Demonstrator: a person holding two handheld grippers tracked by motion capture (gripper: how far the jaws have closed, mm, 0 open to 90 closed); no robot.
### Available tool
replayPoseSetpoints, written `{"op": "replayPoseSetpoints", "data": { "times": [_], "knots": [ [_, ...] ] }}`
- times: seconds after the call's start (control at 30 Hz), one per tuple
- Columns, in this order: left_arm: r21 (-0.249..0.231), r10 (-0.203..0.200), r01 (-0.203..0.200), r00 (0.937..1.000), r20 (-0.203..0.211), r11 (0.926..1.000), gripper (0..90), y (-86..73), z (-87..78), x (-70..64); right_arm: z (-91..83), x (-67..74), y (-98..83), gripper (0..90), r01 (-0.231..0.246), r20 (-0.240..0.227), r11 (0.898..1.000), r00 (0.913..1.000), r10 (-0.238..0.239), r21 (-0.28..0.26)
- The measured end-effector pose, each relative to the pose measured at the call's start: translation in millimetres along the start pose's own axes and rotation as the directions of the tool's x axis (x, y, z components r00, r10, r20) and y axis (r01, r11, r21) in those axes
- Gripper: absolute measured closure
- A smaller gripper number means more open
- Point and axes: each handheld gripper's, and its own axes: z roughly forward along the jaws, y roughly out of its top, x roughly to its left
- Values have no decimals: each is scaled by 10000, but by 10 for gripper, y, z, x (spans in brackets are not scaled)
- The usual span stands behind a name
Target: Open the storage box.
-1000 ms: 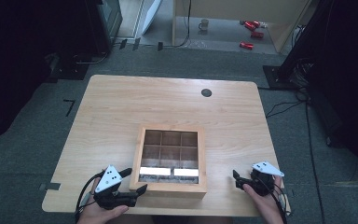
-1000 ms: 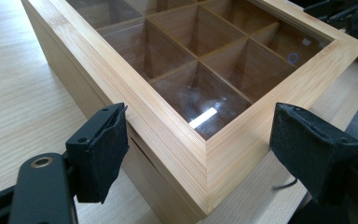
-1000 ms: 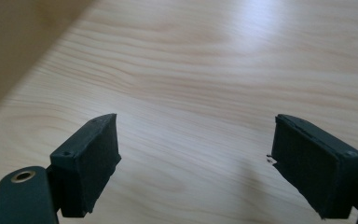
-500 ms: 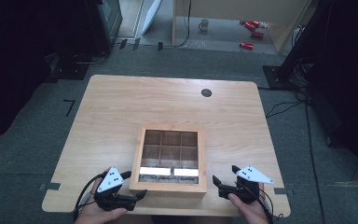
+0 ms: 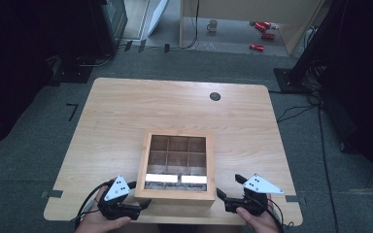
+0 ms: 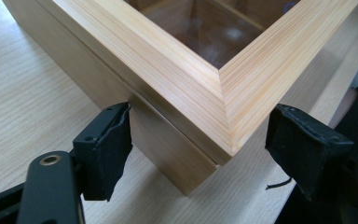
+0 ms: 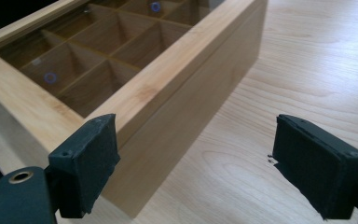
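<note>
While the box (image 5: 177, 167) stands near the front edge of the table (image 5: 126, 116), a gripper waits at each of its front corners. The left gripper (image 5: 137, 200) has its jaws wide, and the corner (image 6: 223, 121) of the box sits between them; one pad (image 6: 109, 149) looks to touch the side. The right gripper (image 5: 223, 194) is wide too and holds nothing.

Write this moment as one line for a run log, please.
left gripper: open, jaws straddle near corner of wooden box | right gripper: open, beside box's other near corner | table
</note>
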Motion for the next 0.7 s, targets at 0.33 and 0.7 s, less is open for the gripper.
{"op": "replayPoseSetpoints", "data": {
  "times": [0.33, 0.7],
  "knots": [
    [-247, 73, -74, 10000, -38, 9997, 263, 11, -42, -3, -38, 72, 10, 138, 378, -1105, 9988, 9930, -410, -315],
    [-412, 134, -140, 9998, -153, 9991, 263, 45, -76, -29, 13, 263, -42, 134, 1742, -1926, 9847, 9660, -1725, -78]
  ]
}}
